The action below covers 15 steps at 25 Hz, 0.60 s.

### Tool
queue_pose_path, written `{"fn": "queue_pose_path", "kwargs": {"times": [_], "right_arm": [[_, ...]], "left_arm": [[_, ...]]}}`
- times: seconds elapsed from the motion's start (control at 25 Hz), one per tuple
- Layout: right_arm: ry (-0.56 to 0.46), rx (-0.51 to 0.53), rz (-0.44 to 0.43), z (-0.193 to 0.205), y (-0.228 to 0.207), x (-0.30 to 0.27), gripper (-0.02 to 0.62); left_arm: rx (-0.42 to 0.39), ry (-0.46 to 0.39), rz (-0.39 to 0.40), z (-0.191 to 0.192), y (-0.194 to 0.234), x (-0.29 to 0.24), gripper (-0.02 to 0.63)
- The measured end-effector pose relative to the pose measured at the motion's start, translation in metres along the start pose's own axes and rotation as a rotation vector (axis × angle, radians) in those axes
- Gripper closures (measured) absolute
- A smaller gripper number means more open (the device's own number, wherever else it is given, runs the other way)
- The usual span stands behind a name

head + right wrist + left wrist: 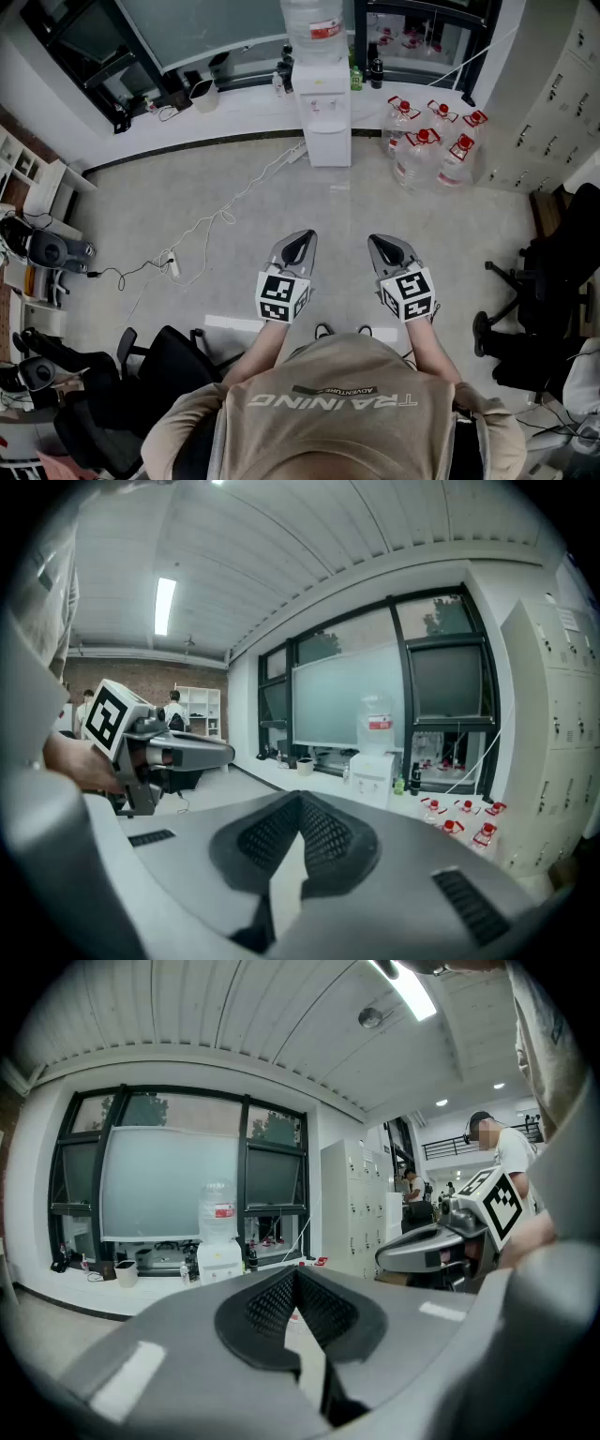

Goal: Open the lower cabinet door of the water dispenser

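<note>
**A:** On the left, the left gripper (pixel 300 241) has its jaws pressed together with nothing in them. It's held out front, roughly level, and I'd say that's simply the carry for the approach.

**B:** And the water dispenser (pixel 323 103)?

**A:** Dead ahead against the window wall, well apart from both tools. Its lower cabinet door (pixel 329 146) is closed and untouched. There's a clear bottle (pixel 312 26) on top, but I can't read the fill level.

**B:** Right gripper (pixel 384 246)?

**A:** Closed on nothing too, alongside its twin. Further right, red-capped jugs (pixel 431 141) are clustered on the floor beside the dispenser. They're probably spares, and I can't tell if they're full.
</note>
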State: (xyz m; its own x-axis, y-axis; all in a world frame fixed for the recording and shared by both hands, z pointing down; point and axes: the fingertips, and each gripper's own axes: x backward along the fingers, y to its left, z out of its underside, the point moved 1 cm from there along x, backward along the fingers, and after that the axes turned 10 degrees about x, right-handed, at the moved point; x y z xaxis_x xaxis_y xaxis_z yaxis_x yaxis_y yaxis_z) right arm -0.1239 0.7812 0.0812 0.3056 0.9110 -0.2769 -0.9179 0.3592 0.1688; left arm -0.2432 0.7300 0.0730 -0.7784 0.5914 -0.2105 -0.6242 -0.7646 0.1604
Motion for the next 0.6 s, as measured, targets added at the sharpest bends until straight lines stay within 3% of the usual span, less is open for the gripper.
{"fn": "queue_pose_path", "kwargs": {"times": [0.16,0.6], "right_arm": [[-0.013,-0.003,0.040,-0.003,-0.006,-0.006,0.588],[-0.027,-0.016,0.053,-0.013,0.003,-0.029,0.588]], "left_arm": [[-0.004,-0.003,0.001,-0.001,0.010,-0.003,0.606],[-0.003,-0.011,0.002,-0.003,0.033,0.005,0.606]]}}
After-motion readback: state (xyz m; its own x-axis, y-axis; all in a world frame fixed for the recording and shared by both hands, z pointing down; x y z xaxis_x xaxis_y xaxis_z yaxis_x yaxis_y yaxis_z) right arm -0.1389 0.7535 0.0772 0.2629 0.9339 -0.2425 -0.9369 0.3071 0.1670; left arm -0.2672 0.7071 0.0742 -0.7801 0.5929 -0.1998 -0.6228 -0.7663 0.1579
